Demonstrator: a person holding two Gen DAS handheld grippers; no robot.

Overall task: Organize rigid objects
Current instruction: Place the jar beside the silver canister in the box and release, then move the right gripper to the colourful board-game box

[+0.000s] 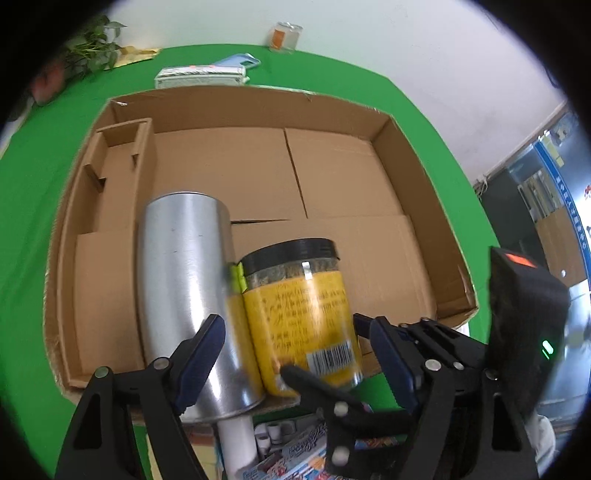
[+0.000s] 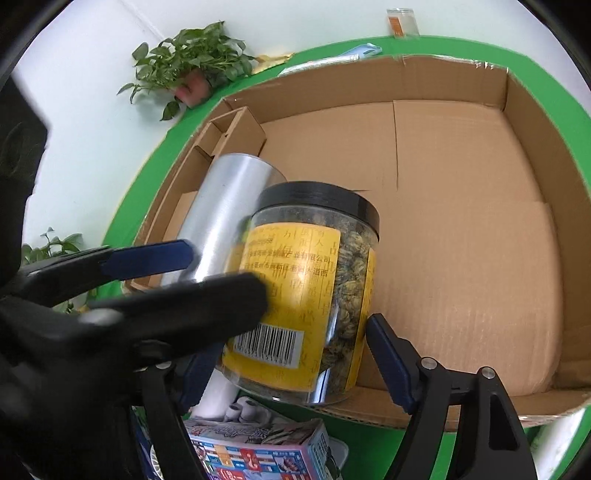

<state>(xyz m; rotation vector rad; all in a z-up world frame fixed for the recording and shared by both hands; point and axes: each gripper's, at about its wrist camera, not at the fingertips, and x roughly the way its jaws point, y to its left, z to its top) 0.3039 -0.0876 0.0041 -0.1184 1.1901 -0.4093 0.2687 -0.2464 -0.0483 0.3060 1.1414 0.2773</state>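
Observation:
A silver can (image 1: pixel 188 288) and a clear jar with a yellow label and black lid (image 1: pixel 306 310) are held side by side above the near edge of an open cardboard box (image 1: pixel 413 177). My left gripper (image 1: pixel 295 354) has its jaws wide around both; its left finger (image 1: pixel 201 350) touches the can. My right gripper (image 2: pixel 291 354) is closed on the jar (image 2: pixel 306 291), with the silver can (image 2: pixel 225 214) behind it. The left gripper's fingers (image 2: pixel 147 258) cross the right wrist view.
The box stands on a green cloth (image 1: pixel 37 184) and has small cardboard dividers (image 1: pixel 122 147) at its far left. A flat packet (image 1: pixel 201 74) and a small glass jar (image 1: pixel 284 35) lie beyond it. A plant (image 2: pixel 192 59) is at the back left. Colourful boxes (image 2: pixel 255 454) lie below.

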